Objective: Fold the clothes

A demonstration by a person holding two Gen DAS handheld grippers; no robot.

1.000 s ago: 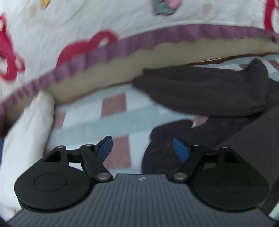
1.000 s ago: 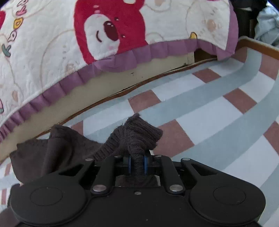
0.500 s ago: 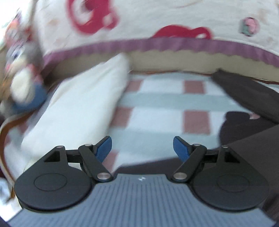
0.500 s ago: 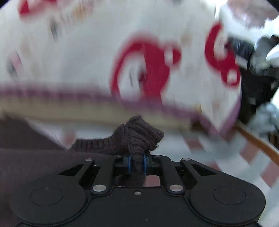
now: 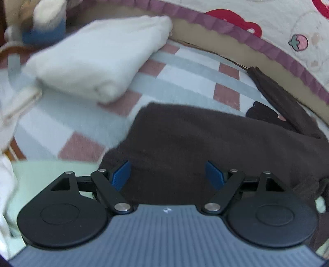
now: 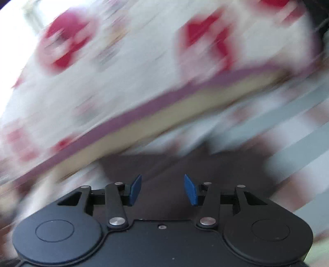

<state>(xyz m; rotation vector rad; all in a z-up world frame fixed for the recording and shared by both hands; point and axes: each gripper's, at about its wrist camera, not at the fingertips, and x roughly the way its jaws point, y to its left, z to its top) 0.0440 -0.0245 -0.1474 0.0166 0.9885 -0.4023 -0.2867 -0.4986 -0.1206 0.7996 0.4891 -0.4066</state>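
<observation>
Checked sheet [image 5: 191,67] in grey, white and dull red squares covers the bed surface. Behind it, a quilt [image 5: 277,18] with red print and purple trim hangs along the far side; in the right wrist view the quilt [image 6: 133,67] is heavily motion-blurred. Dark brown sweater [image 5: 216,141] lies spread on the sheet, one part trailing off to the upper right toward the quilt edge. Folded white cloth [image 5: 98,59] sits on the sheet to the upper left, apart from the sweater.

Left gripper [image 5: 168,174] has jaws wide, nothing between them; sweater lies directly beneath and ahead of the blue pads. Right gripper [image 6: 162,190] has jaws apart and empty too, with the sweater [image 6: 185,164] a dark blur just below and beyond its tips.
</observation>
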